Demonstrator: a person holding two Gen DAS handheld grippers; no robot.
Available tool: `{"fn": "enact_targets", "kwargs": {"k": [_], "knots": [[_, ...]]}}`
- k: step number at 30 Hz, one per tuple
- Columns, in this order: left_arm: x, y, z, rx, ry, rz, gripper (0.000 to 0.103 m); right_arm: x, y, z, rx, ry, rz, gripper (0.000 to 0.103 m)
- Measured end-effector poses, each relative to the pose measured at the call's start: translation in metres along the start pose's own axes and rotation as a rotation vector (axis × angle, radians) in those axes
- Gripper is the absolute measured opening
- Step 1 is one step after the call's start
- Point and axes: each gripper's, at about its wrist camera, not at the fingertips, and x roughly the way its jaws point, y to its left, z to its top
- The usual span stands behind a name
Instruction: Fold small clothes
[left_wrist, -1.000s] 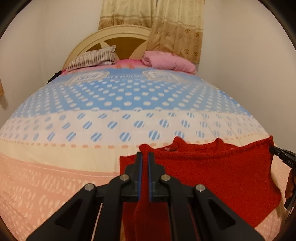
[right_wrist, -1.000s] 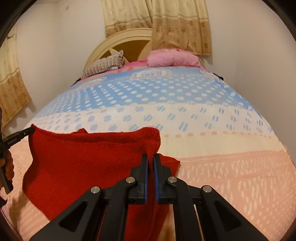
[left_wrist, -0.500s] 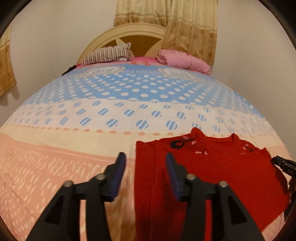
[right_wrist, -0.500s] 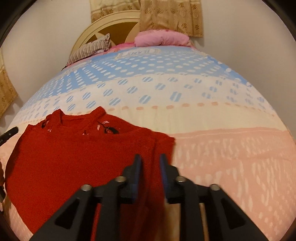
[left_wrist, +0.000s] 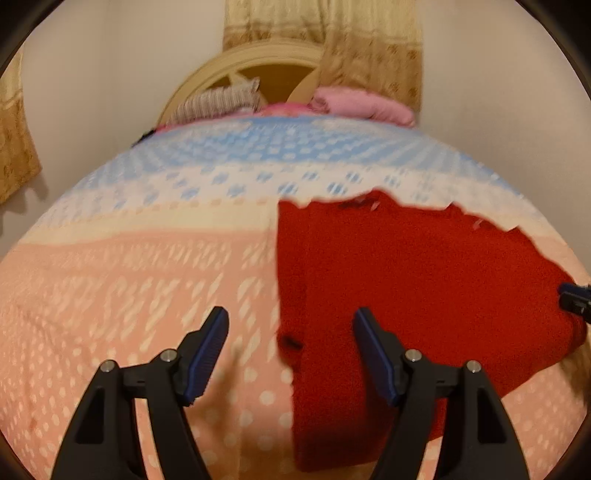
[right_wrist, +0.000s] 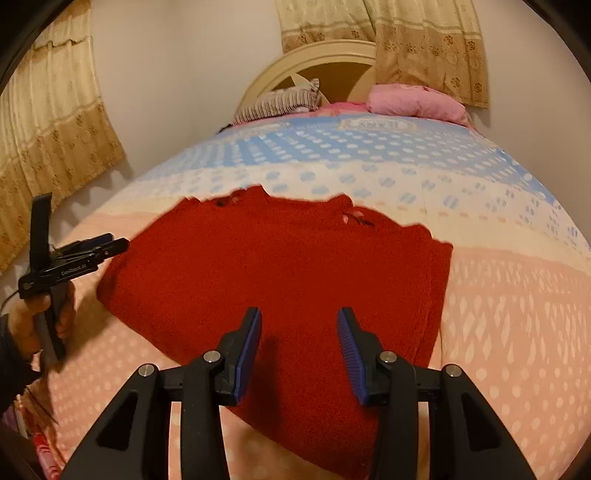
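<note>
- Sweater (right_wrist: 288, 280) lies flat on the bedspread (right_wrist: 517, 314), near its foot end.
- Two pillows (right_wrist: 413, 101) — far behind, against the headboard (right_wrist: 332, 55).
- Curtains (right_wrist: 424, 40) hang behind the headboard.

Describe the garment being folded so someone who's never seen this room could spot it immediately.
On the bed's patterned bedspread, find the pink band nearest the camera, far from the striped pillow and pink pillow at the headboard. The red knit sweater lies flat there, the only solid red item.

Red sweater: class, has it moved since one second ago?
Yes. The red sweater was held up; it now lies flat on the bedspread, released by both open grippers.
</note>
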Motion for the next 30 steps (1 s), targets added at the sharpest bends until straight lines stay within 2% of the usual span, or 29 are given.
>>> {"fn": "enact_targets", "kwargs": {"k": [3, 5, 7, 9, 12, 17, 19, 22, 30], "knots": [[0.007, 0.009, -0.001, -0.044, 0.032, -0.01, 0.084, 0.021, -0.013, -0.011, 0.058, 0.079, -0.009, 0.044], [0.009, 0.01, -0.002, -0.052, 0.04, -0.003, 0.087, 0.02, -0.012, -0.012, 0.056, 0.064, -0.007, 0.044], [0.013, 0.009, -0.003, -0.05, 0.056, 0.003, 0.092, 0.016, -0.004, -0.009, 0.039, 0.065, -0.052, 0.044], [0.016, 0.008, -0.004, -0.052, 0.069, 0.01, 0.092, 0.012, 0.012, -0.001, 0.015, 0.046, -0.088, 0.044], [0.016, 0.007, -0.005, -0.045, 0.065, 0.019, 0.093, 0.016, 0.042, 0.011, -0.034, 0.034, -0.032, 0.044], [0.017, 0.008, -0.006, -0.048, 0.07, 0.022, 0.096, 0.052, 0.076, 0.02, -0.064, 0.1, 0.053, 0.044], [0.019, 0.009, -0.006, -0.051, 0.076, 0.018, 0.097, 0.069, 0.072, 0.016, -0.019, 0.133, 0.052, 0.044], [0.02, 0.011, -0.006, -0.058, 0.085, 0.012, 0.1, 0.076, 0.064, 0.011, 0.028, 0.109, 0.076, 0.045], [0.023, 0.013, -0.007, -0.071, 0.104, 0.0, 0.103, 0.073, 0.074, 0.005, -0.022, 0.103, 0.024, 0.045]]}}
